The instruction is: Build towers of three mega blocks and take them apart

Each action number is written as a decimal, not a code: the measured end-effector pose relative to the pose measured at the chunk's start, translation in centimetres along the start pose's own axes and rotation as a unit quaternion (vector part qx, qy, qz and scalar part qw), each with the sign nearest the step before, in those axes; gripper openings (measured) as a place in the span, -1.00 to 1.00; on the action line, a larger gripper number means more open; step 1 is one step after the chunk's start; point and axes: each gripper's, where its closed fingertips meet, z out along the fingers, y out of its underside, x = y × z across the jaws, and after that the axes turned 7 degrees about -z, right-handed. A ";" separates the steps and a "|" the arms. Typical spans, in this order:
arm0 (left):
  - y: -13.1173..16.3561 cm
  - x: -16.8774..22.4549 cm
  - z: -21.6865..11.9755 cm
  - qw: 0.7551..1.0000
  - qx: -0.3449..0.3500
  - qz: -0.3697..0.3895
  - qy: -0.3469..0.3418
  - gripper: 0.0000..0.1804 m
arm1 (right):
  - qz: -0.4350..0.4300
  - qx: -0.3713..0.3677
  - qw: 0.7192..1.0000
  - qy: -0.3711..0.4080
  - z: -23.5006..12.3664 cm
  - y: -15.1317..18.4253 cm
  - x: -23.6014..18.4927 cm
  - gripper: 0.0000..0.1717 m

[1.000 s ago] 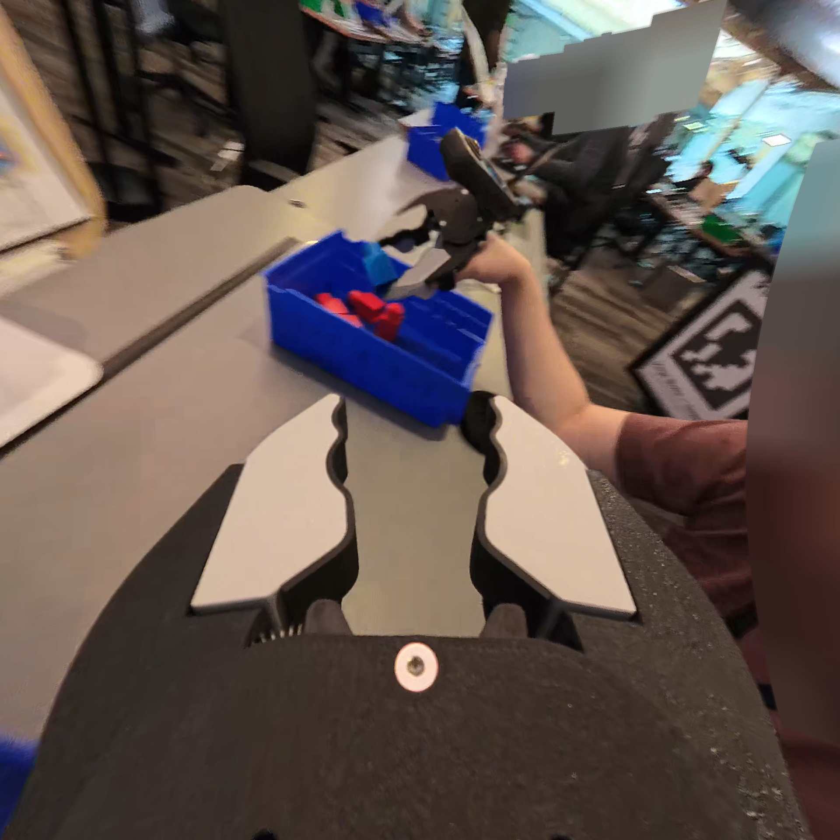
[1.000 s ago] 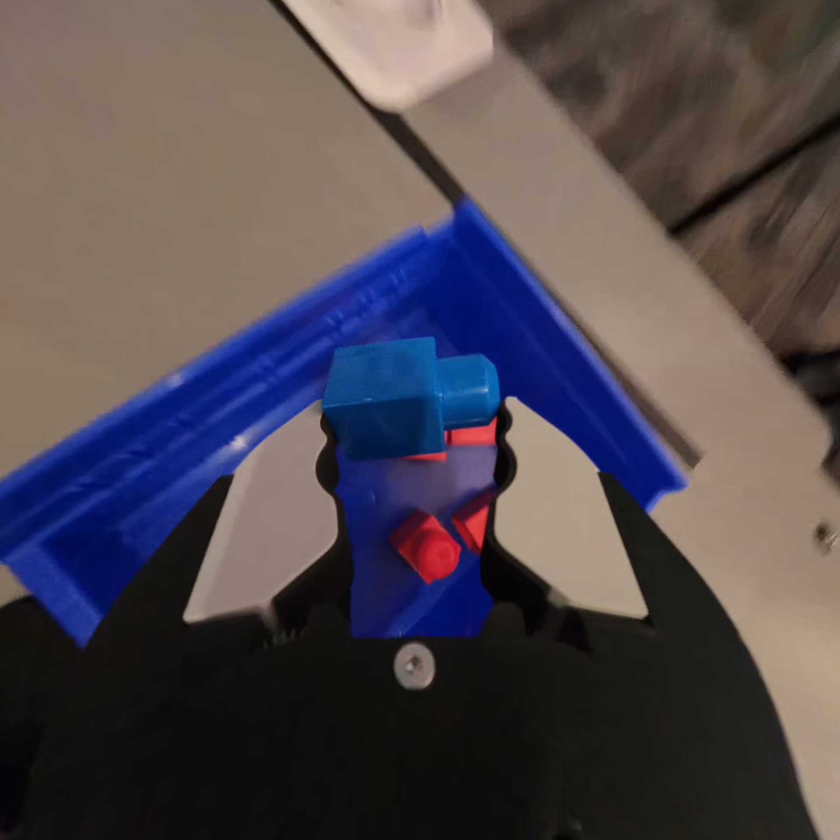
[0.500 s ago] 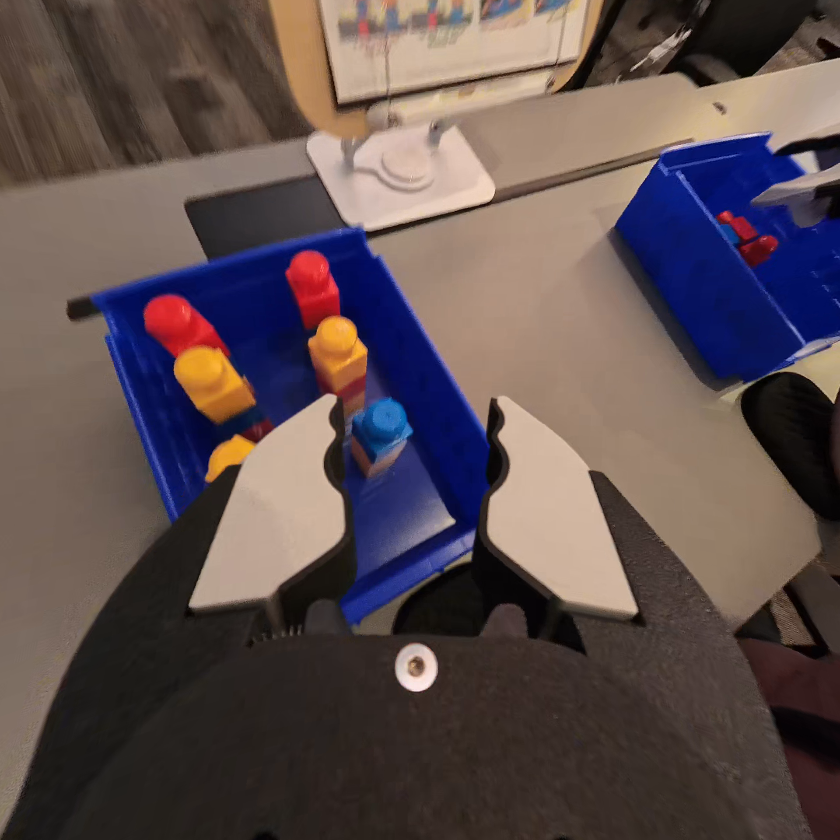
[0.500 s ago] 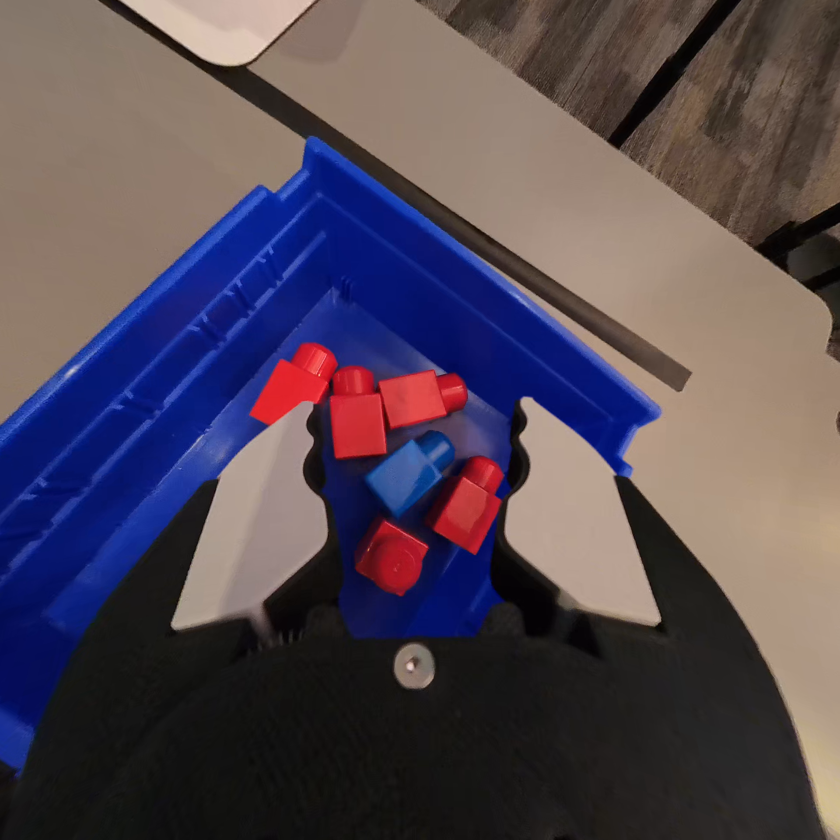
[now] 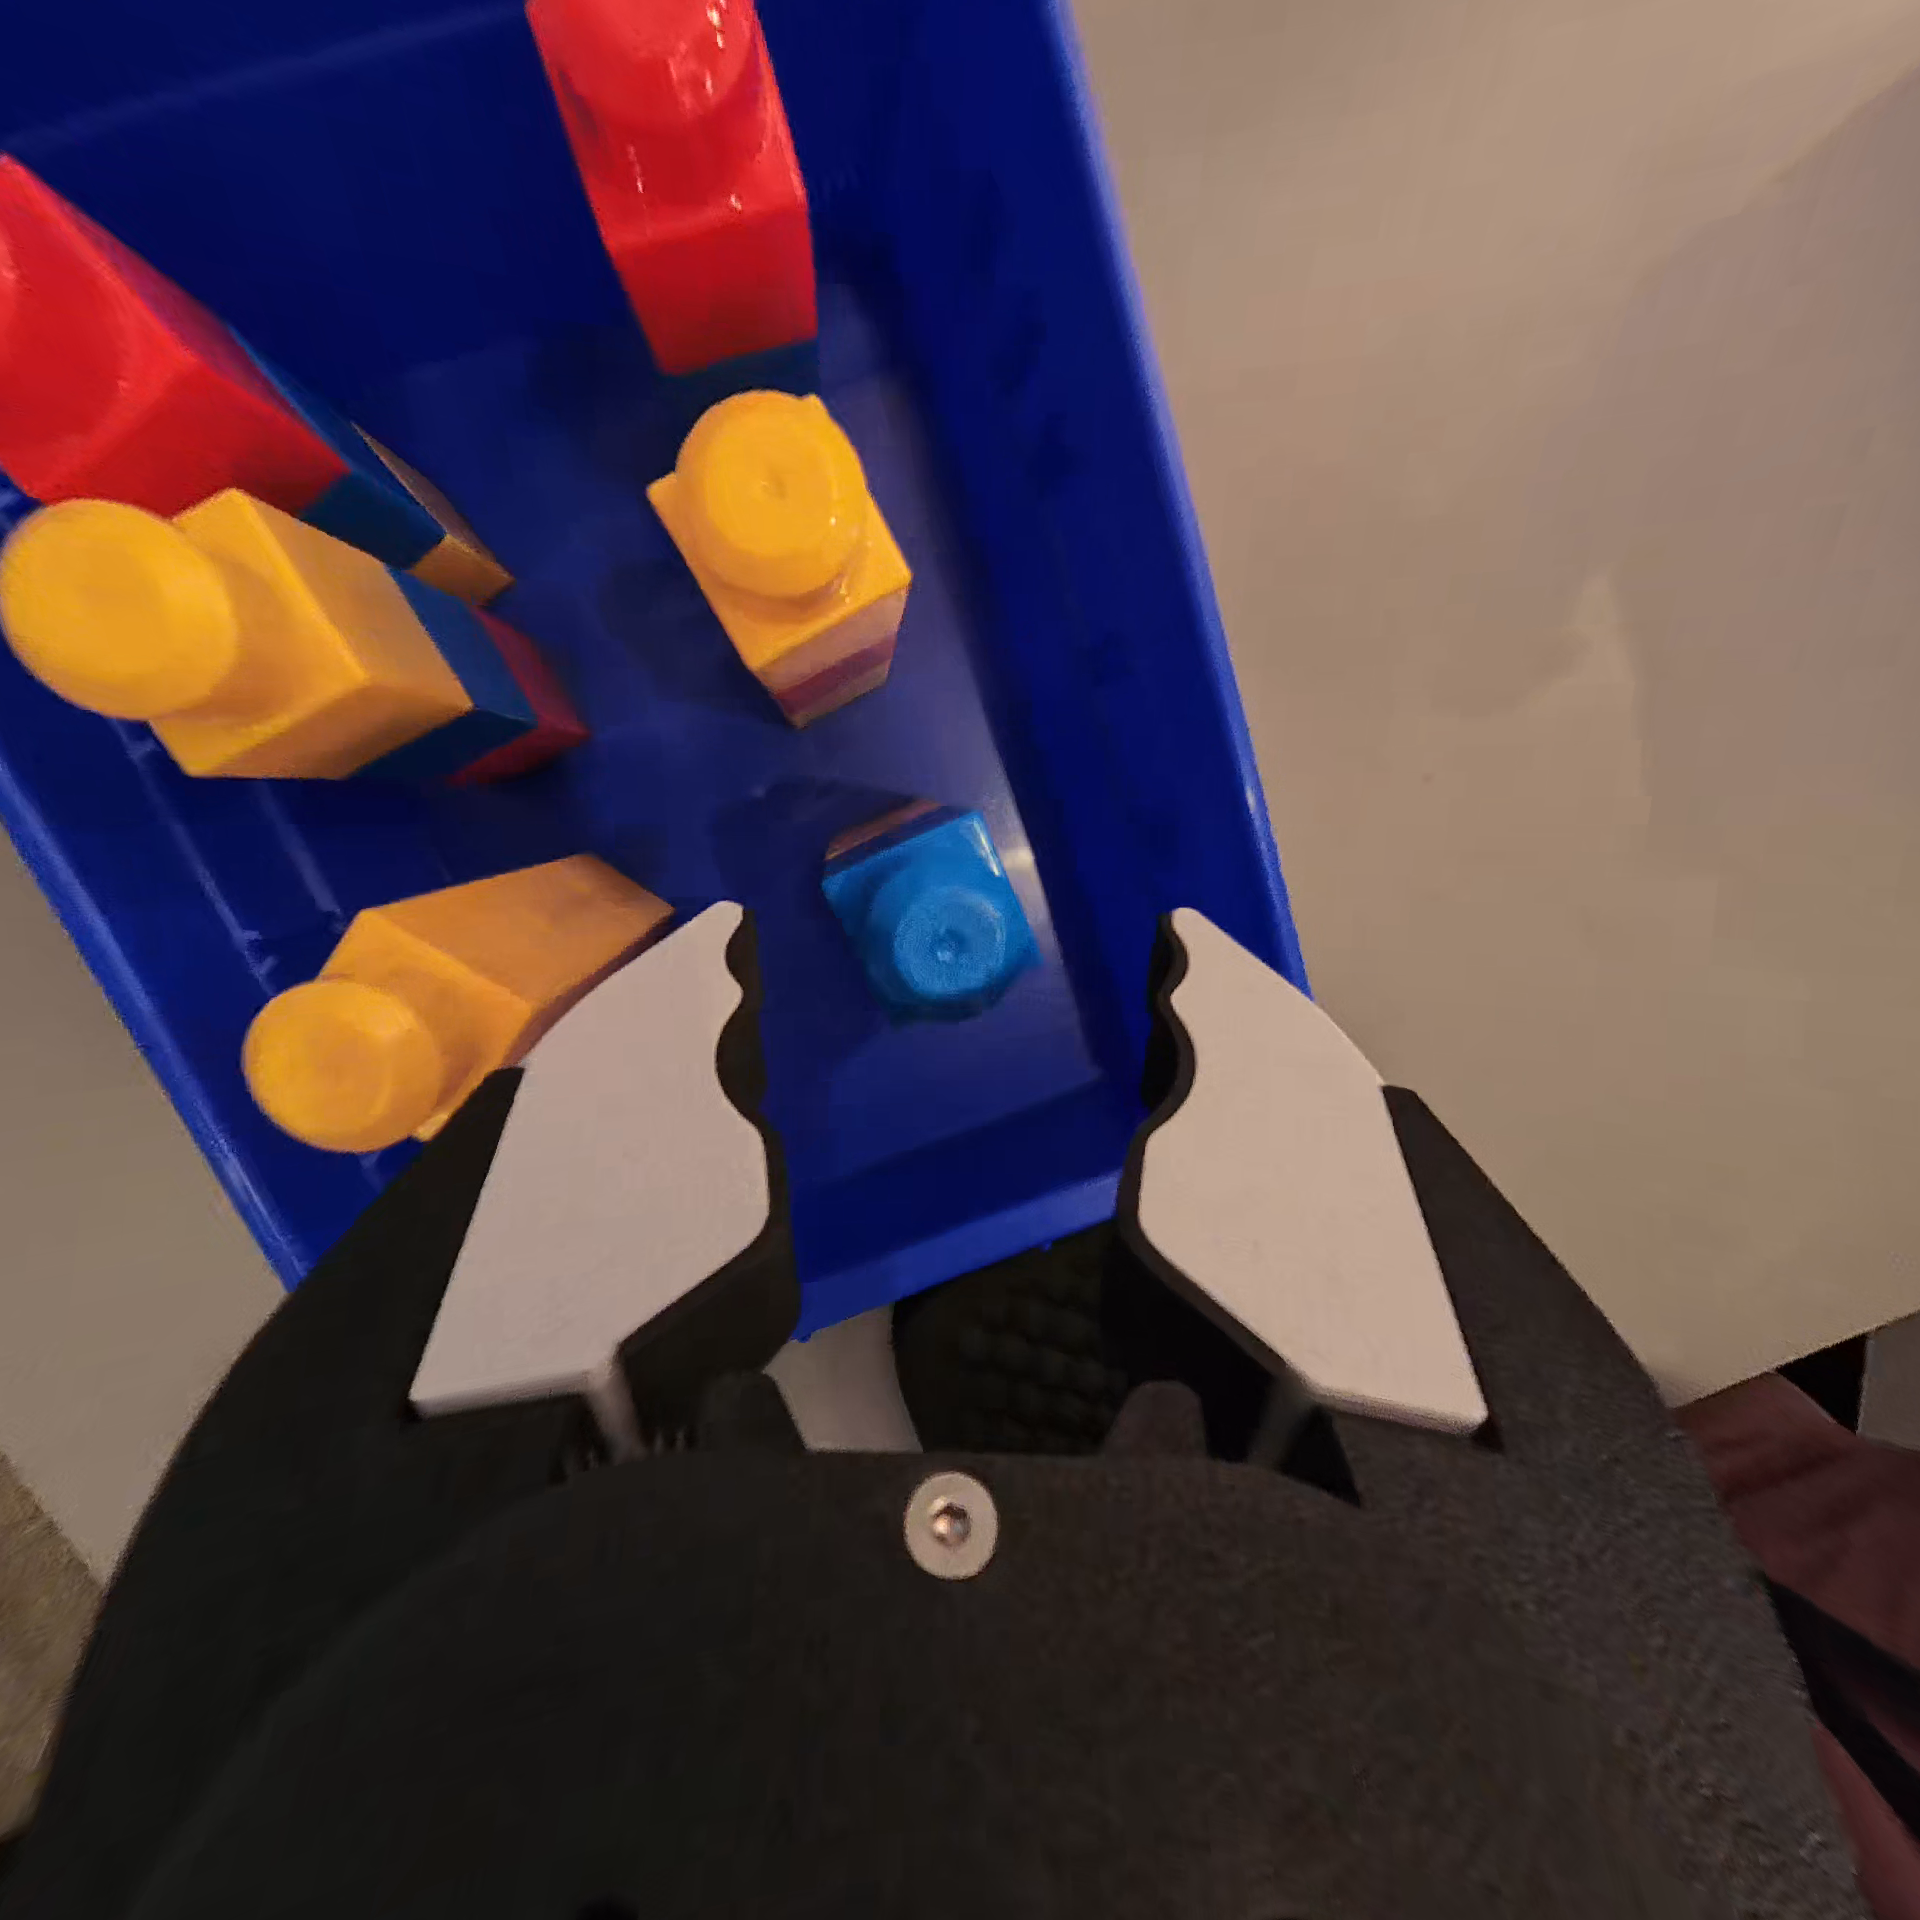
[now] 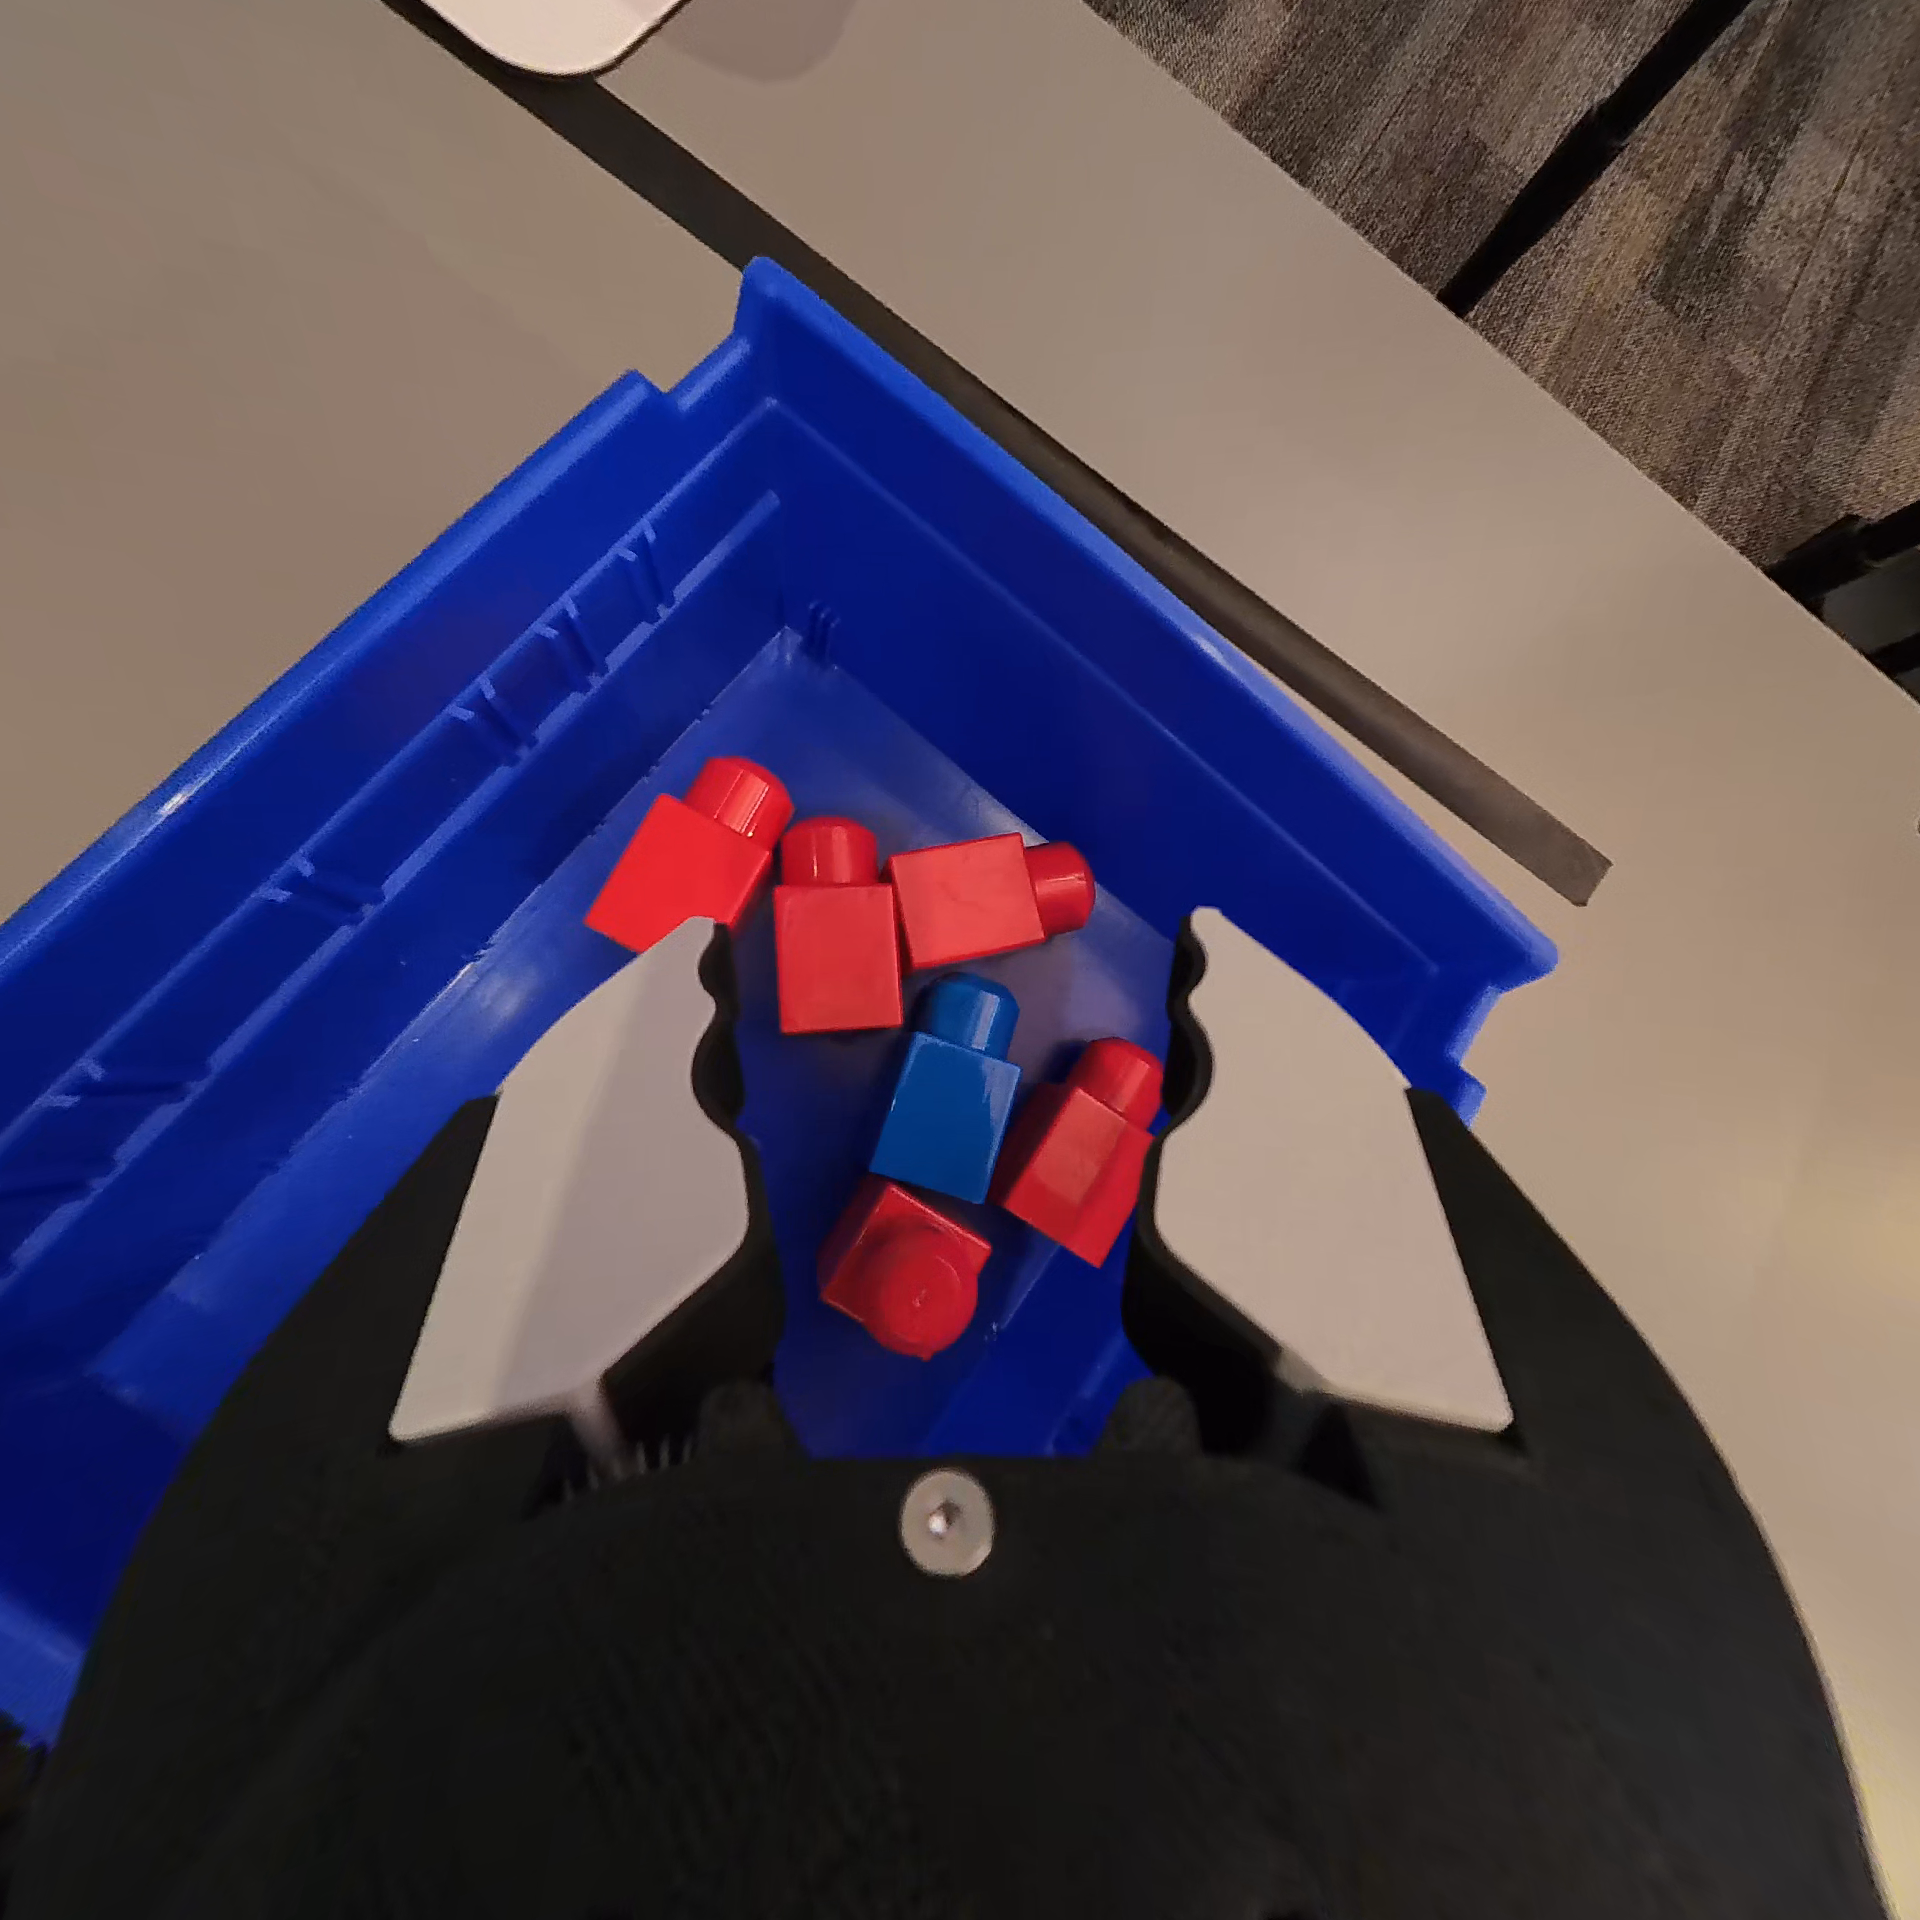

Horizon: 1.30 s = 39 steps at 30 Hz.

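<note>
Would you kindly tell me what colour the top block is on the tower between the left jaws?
Light blue, clearest in the left wrist view.

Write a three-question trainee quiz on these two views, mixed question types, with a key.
1. True or false: the left tool grips the blue-topped tower.
2. How many loose red blocks lie in the right view's bin?
A. three B. five C. seven
3. Fill in: the one loose block that is not red is ____.

Key:
1. False. The tool is open and hangs over the tower, with blue bin floor showing between each pad and it.
2. B. Five red blocks, for example this one, lie around the odd one.
3. blue
</note>
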 end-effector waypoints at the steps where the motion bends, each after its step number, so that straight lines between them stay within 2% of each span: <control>1: 0.1 -0.1 0.6 1.000 -0.014 -0.004 -0.014 -0.20 | 0.000 0.003 1.000 -0.001 -0.1 -0.1 0.0 -0.05; 5: 0.9 -0.5 2.7 0.996 -0.072 -0.013 -0.058 -0.26 | 0.000 0.003 1.000 -0.001 -0.2 -0.1 0.0 -0.05; 8: 1.1 -1.3 3.2 0.991 -0.091 -0.014 -0.092 -0.51 | 0.000 0.003 1.000 -0.006 -0.1 -0.1 -0.2 -0.05; 13: 1.8 -1.0 2.6 0.989 -0.113 0.020 -0.098 -0.54 | -0.007 -0.002 1.000 -0.006 0.0 -0.3 -0.4 -0.07; 17: 1.0 -0.4 -1.1 0.994 -0.041 0.029 -0.100 -0.54 | -0.015 0.013 1.000 0.003 -0.7 -1.6 -0.7 -0.10; 19: 0.3 0.7 -4.6 0.994 0.037 0.046 -0.088 -0.55 | -0.031 0.028 0.999 0.018 -1.6 -3.0 -1.0 -0.12; 21: -0.2 3.1 -8.2 0.988 0.129 0.074 -0.049 -0.55 | -0.057 0.061 0.996 0.028 -2.9 -5.6 -2.1 -0.12; 23: -0.5 5.8 -11.4 0.972 0.208 0.111 -0.003 -0.55 | -0.104 0.123 0.987 0.027 -4.5 -9.4 -4.7 -0.13; 25: -0.5 9.4 -13.4 0.951 0.256 0.162 0.062 -0.55 | -0.161 0.215 0.963 -0.003 -6.6 -14.1 -9.4 -0.12; 27: -0.3 13.1 -14.4 0.927 0.277 0.217 0.132 -0.55 | -0.222 0.324 0.918 -0.063 -9.3 -18.4 -16.4 -0.11; 29: -0.4 15.9 -14.4 0.913 0.276 0.242 0.179 -0.55 | -0.282 0.410 0.859 -0.119 -12.1 -20.8 -23.5 -0.10; 31: -0.7 17.7 -13.8 0.907 0.271 0.258 0.195 -0.56 | -0.325 0.448 0.825 -0.110 -13.3 -21.9 -28.0 -0.11; 35: -0.8 19.9 -12.4 0.902 0.241 0.275 0.228 -0.58 | -0.373 0.471 0.798 -0.032 -12.8 -22.6 -31.2 -0.14; 39: -1.5 20.5 -11.7 0.904 0.235 0.262 0.244 -0.59 | -0.335 0.452 0.821 -0.098 -10.3 -22.4 -33.8 -0.08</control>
